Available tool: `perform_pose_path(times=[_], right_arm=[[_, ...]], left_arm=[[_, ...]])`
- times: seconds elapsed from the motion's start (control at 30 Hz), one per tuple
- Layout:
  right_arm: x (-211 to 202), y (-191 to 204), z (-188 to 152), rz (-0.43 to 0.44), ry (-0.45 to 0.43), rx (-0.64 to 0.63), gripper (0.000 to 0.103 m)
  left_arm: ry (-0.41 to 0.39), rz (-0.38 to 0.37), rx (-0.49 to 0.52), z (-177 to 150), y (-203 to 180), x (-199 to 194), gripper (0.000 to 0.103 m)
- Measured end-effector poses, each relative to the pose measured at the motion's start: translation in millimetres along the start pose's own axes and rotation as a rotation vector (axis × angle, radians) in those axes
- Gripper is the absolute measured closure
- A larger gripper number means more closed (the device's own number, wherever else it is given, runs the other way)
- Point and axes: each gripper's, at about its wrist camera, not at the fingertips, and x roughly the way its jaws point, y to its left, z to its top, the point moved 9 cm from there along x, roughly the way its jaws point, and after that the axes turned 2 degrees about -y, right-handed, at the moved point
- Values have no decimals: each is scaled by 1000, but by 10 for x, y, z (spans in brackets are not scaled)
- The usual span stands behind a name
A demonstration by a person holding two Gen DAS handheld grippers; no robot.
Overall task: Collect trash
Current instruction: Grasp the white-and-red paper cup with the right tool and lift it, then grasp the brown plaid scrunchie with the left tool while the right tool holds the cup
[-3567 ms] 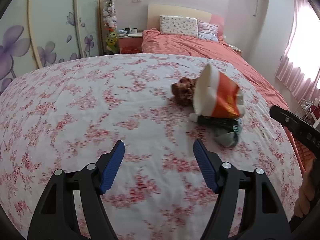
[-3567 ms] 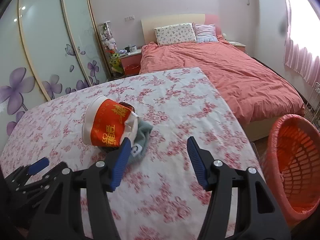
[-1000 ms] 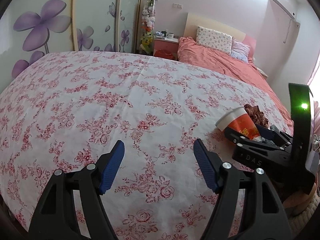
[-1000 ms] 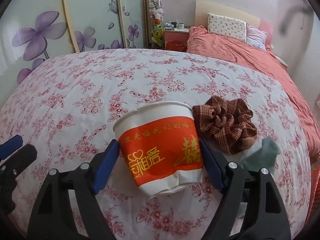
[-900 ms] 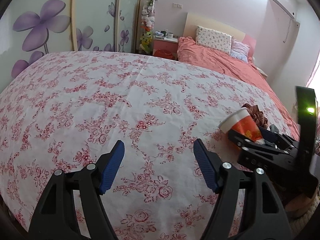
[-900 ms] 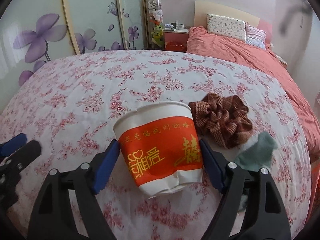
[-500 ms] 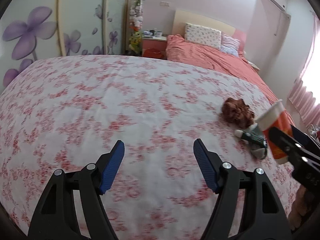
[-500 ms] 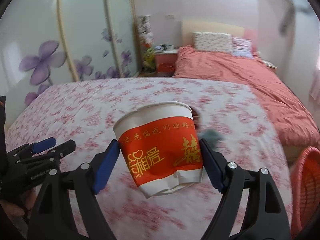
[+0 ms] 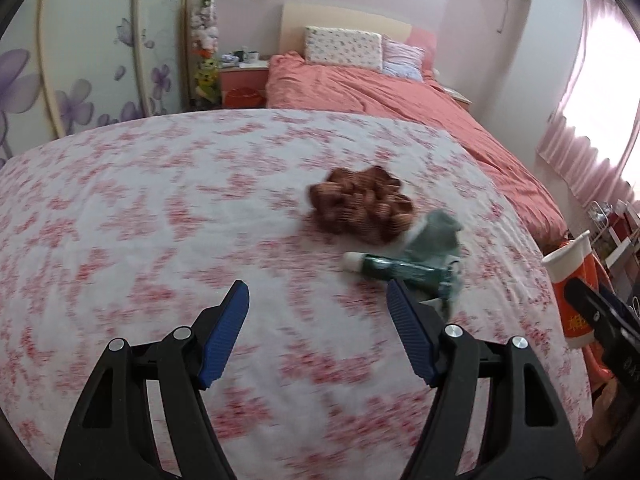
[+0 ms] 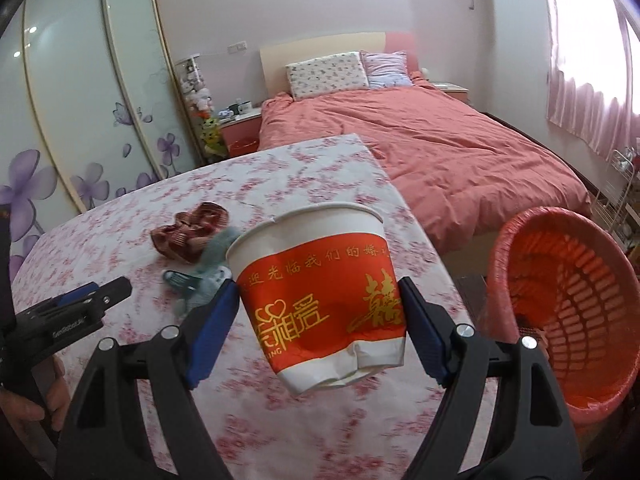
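My right gripper (image 10: 320,320) is shut on a white and orange paper cup (image 10: 320,296), lifted off the floral cloth near the table's right edge; the cup (image 9: 570,280) also shows at the right of the left wrist view. My left gripper (image 9: 318,332) is open and empty above the floral tablecloth (image 9: 160,220). Ahead of it lie a green tube (image 9: 384,266), a grey-green rag (image 9: 436,236) and a brown crumpled cloth (image 9: 362,204). An orange mesh basket (image 10: 568,300) stands on the floor right of the table.
A bed with a coral duvet (image 10: 432,136) lies beyond the table. Sliding wardrobe doors with purple flowers (image 10: 80,120) stand on the left. A wire rack (image 10: 620,200) is by the curtained window at the right. A hand (image 10: 36,396) holds the left gripper.
The right gripper has carried the cup up and rightward from beside the brown cloth to the table's edge by the basket. The left gripper has swung right, bringing the tube and cloths ahead of it.
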Motion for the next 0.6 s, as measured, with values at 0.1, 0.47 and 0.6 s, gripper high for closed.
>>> perform_pose_path(times=[0.1, 0.47, 0.6], right_arm=[[11, -81, -23, -7, -2, 4, 25], [51, -133, -88, 13, 9, 11, 25], [81, -124, -93, 17, 14, 12, 25]], left_arm=[[5, -1, 6, 29, -153, 90, 32], [-5, 47, 9, 330, -169, 377, 32], [26, 43, 13, 406, -183, 567, 32]])
